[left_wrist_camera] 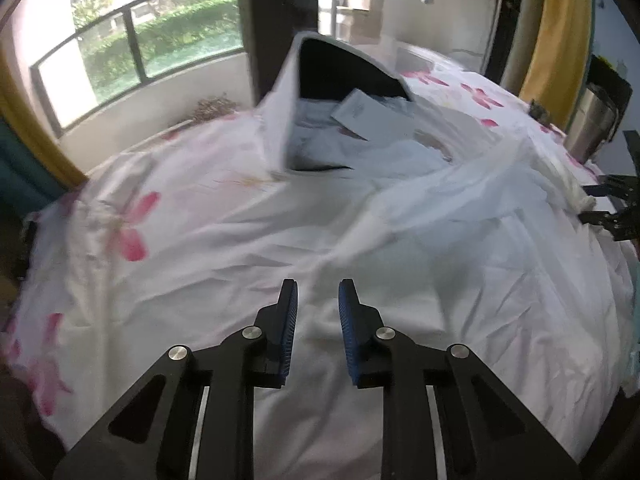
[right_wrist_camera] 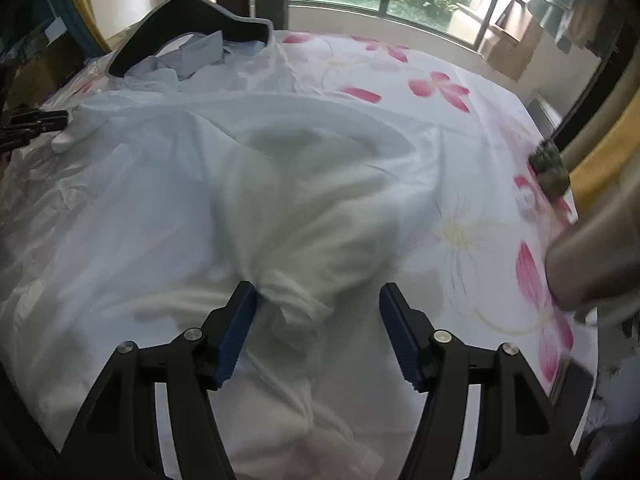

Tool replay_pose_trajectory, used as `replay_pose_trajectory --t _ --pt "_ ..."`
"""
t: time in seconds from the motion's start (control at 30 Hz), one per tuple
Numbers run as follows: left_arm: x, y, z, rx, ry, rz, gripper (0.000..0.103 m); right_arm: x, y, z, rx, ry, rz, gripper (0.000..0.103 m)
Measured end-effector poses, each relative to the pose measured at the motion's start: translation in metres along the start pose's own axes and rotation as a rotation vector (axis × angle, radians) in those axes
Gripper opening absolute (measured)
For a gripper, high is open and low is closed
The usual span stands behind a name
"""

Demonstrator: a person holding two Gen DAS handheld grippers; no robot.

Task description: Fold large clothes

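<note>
A large white garment (left_wrist_camera: 420,240) lies crumpled across a bed with a pink-flowered sheet (left_wrist_camera: 132,232). My left gripper (left_wrist_camera: 318,300) hovers over a flat part of it, its blue pads a narrow gap apart with nothing between them. In the right wrist view the same garment (right_wrist_camera: 200,184) bunches into a twisted fold (right_wrist_camera: 288,296). That fold lies between the widely spread pads of my right gripper (right_wrist_camera: 320,300) and touches only the left pad. Each gripper shows at the edge of the other's view: the right gripper (left_wrist_camera: 612,208) and the left gripper (right_wrist_camera: 32,124).
A soft grey bag with dark lining (left_wrist_camera: 288,92) stands at the far side of the bed and holds pale blue clothes (left_wrist_camera: 360,120). A steel cylinder (left_wrist_camera: 592,120) stands at the right edge. Windows and yellow curtains (left_wrist_camera: 560,28) lie beyond. A small dark object (right_wrist_camera: 550,168) sits on the sheet.
</note>
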State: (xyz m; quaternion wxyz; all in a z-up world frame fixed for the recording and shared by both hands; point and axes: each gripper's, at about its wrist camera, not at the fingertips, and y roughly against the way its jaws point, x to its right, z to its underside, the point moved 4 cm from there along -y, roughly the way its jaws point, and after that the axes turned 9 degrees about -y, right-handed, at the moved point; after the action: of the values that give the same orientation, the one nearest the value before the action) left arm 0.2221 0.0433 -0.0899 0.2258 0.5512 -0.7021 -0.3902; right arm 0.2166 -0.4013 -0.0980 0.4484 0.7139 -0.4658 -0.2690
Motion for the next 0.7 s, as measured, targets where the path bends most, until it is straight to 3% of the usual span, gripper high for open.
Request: replay_pose_trajectory --t 0.13,0.27,0.37,0.43,0.57,0.6,0.63,0.67,0.7 --pt "-0.020 0.008 0.007 -0.014 0.040 -0.056 0.023 0.002 0.003 0.006 0.004 -0.022 0.000 0.069" --pt "-0.012 0.012 0.008 -0.009 0.075 0.006 0.025 0.003 0.010 0.003 0.024 -0.035 0.020 0.069" --pt "0.009 0.011 0.008 0.004 0.127 0.120 0.043 0.005 0.024 -0.003 0.086 -0.064 0.043 0.069" --pt "0.026 0.004 0.007 0.007 0.143 0.189 0.043 0.007 0.034 -0.009 0.127 -0.094 0.045 0.069" --pt "0.046 -0.020 0.011 -0.035 0.114 0.180 0.043 0.004 0.040 -0.014 0.164 -0.124 0.032 0.069" --pt "0.047 -0.020 0.011 -0.008 0.096 0.160 0.042 0.003 0.040 -0.014 0.167 -0.129 0.024 0.069" --pt "0.046 -0.021 0.011 -0.010 0.081 0.137 0.027 0.002 0.040 -0.014 0.169 -0.133 0.018 0.069" --pt "0.044 -0.021 0.012 -0.016 0.074 0.115 0.003 0.000 0.040 -0.013 0.172 -0.137 0.013 0.069" --pt "0.041 -0.017 0.013 -0.011 0.072 0.104 0.004 -0.001 0.040 -0.012 0.173 -0.141 0.003 0.069"
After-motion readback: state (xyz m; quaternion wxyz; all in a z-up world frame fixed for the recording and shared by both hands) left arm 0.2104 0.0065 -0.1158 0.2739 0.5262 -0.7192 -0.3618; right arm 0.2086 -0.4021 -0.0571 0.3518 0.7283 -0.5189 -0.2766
